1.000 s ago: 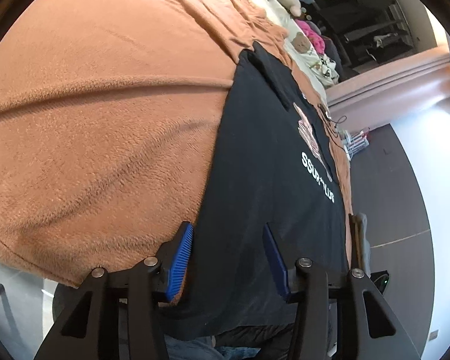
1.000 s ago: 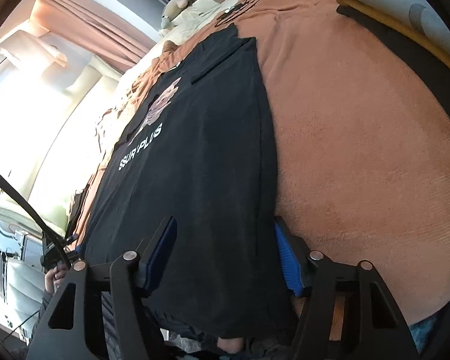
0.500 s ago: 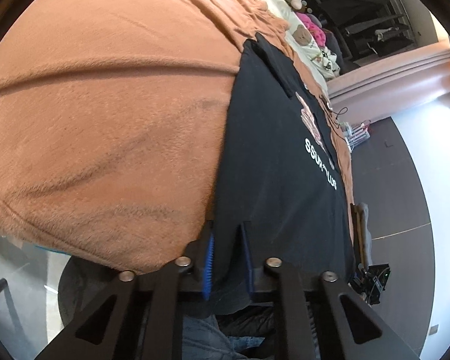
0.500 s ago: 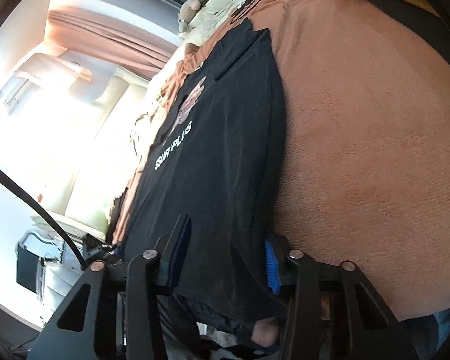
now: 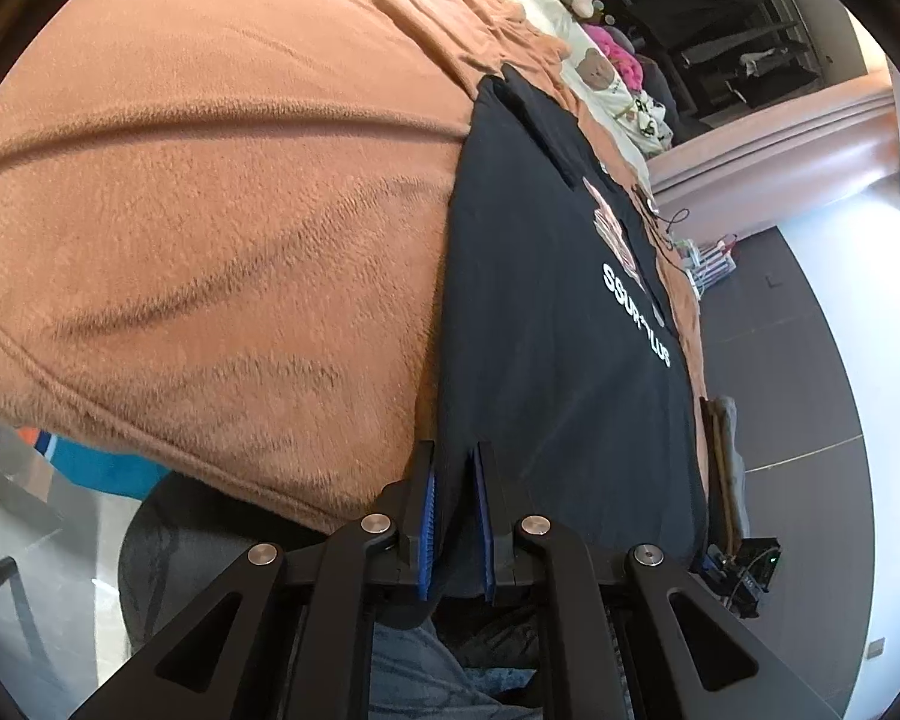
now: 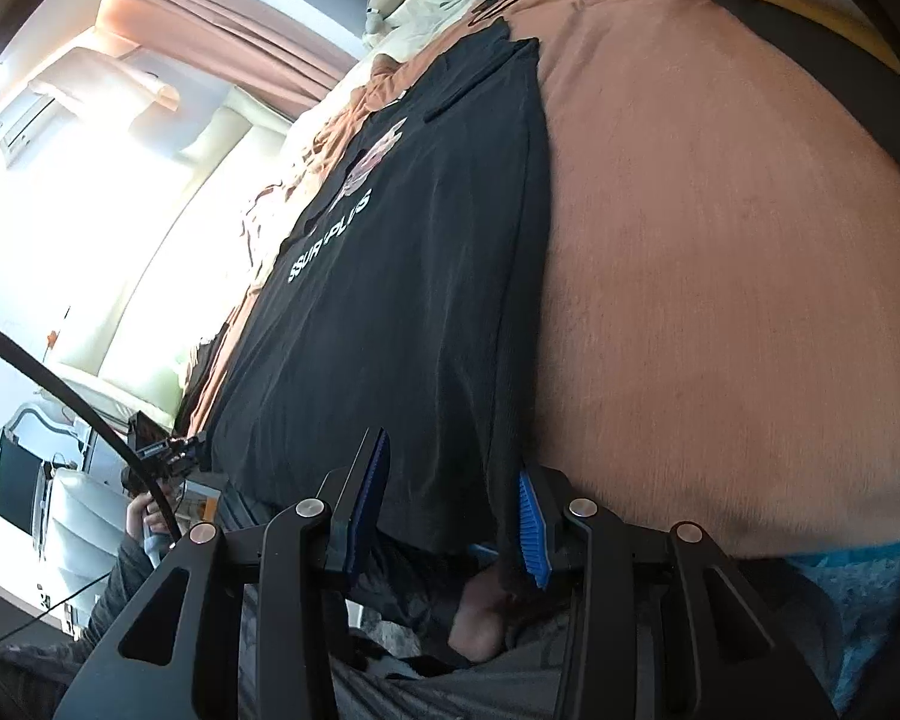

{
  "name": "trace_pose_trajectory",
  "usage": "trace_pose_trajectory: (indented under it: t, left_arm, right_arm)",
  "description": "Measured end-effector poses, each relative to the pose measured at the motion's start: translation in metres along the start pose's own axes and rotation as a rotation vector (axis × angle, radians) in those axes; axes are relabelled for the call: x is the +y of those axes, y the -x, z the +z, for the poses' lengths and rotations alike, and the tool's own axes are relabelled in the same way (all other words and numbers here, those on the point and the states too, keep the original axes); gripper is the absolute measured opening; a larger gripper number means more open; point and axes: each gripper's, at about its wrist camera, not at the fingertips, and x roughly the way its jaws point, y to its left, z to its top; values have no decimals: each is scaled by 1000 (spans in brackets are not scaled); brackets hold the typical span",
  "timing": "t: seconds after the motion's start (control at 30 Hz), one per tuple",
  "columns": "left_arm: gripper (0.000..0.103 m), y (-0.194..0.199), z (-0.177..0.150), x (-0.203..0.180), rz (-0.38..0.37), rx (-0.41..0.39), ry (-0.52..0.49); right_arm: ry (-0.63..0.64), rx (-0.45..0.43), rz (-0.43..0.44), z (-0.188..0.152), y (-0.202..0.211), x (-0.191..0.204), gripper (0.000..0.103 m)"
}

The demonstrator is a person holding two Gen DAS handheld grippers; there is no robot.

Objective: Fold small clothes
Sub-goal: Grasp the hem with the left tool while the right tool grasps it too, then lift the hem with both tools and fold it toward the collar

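Note:
A black T-shirt (image 5: 546, 324) with a white print lies flat on a brown fleece blanket (image 5: 222, 216), folded into a long strip. My left gripper (image 5: 455, 468) is shut on the shirt's hem at its left near corner. In the right wrist view the same shirt (image 6: 402, 300) runs away from me. My right gripper (image 6: 450, 474) straddles the hem at the right near corner, with its jaws still apart around the cloth. The hem hangs over the blanket's near edge.
Folded clothes (image 6: 798, 6) are stacked at the far right of the blanket. Plush toys and a bear-print cloth (image 5: 606, 72) lie beyond the shirt's collar. A person's lap (image 6: 474, 630) is just below the grippers. A curtain (image 6: 222, 6) and a bright window are on the left.
My left gripper has closed on the shirt's hem. My right gripper's jaws have narrowed around the other corner. Both grippers have moved closer to the near edge.

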Motion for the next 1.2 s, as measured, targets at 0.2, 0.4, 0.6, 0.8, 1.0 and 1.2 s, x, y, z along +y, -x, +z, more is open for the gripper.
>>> trace_pose_trajectory:
  t: [0.2,0.4,0.6,0.8,1.0,1.2]
  left_arm:
    - [14,6,-11,8,-45,6,22]
    - [26,4,-21,9,-57,15,18]
    - [46,2,-27,15,-24,6,21]
    - [44,-7,-29,19,-61,-5,52]
    - [30,-2,-34,23,-106,-13,100]
    - [25,5,-42,24,-165,-17,115]
  right_arm:
    - [-65,-55,118,-4,3,-13,37]
    - [-98,-80,144,-8,-7,-18,37]
    - [-92,-74,73,-8,-17,-9,37]
    - [-88,-97,66,-10,-7,1,12]
    - [-78,-156,56,-15,11,8,2]
    - [-89,-206,54,-23,29,10,2]
